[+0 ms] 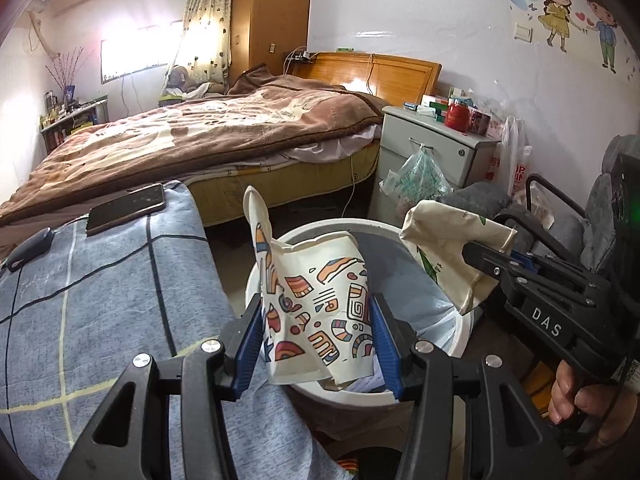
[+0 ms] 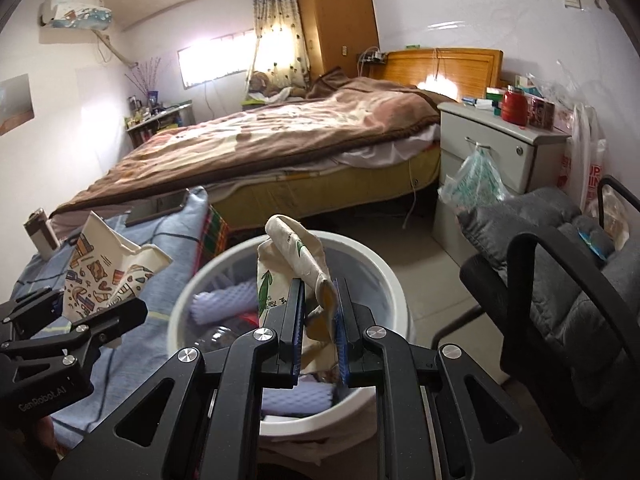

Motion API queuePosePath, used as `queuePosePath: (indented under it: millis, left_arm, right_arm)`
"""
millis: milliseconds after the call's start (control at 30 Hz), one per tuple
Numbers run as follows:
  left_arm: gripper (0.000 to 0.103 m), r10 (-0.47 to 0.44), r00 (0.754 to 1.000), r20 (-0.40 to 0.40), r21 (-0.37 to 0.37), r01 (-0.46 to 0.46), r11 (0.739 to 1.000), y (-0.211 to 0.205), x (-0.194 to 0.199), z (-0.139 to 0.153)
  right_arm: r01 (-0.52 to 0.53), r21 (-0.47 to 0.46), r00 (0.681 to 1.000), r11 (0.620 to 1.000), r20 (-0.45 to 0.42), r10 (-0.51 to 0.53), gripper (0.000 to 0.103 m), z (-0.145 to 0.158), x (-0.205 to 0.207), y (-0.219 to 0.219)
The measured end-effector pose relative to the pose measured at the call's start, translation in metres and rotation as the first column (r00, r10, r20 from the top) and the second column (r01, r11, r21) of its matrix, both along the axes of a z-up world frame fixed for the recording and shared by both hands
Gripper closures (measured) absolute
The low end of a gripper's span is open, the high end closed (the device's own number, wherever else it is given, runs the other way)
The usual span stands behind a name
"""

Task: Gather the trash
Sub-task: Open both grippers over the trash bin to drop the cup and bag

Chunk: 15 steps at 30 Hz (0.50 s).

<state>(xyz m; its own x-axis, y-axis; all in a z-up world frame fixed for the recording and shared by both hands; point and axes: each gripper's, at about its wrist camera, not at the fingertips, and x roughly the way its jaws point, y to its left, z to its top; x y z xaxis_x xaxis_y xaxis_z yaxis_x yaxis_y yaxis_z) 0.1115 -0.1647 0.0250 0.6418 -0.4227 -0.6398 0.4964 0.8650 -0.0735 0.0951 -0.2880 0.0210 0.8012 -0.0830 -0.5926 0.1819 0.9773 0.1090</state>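
Both grippers over the round white waste bin (image 2: 394,280): my left gripper (image 1: 318,334) clamps the crushed colourful-patterned paper cup (image 1: 320,312), my right gripper (image 2: 320,320) pinches the crumpled cream green-printed paper cup (image 2: 296,256), so I should centre each before opening the fingers.

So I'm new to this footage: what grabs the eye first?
Two crushed paper cups held over the white trash bin: the patterned cup in the left gripper, the leaf-print cup pinched by the right gripper. Behind them, the brown-blanketed bed.

Patterned paper cup (image 1: 320,312), crushed, upright above white trash bin (image 1: 460,332). Cream leaf-print cup (image 2: 296,264), crumpled, over bin too.
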Motion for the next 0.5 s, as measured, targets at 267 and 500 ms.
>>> queuePosePath:
  millis: [267,500]
  left_arm:
    - [0.05,-0.003,1.0,-0.03,0.001,0.003,1.0,-0.011,0.006,-0.009]
    - [0.043,0.016,0.999,-0.035,0.0,-0.016,1.0,-0.006,0.008,-0.011]
  right_arm:
    - [0.01,-0.014,0.998,1.0,-0.055,-0.01,0.085,-0.012,0.005,-0.003]
    - [0.015,-0.033,0.997,0.999,-0.071,-0.017,0.072,-0.014,0.005,-0.004]
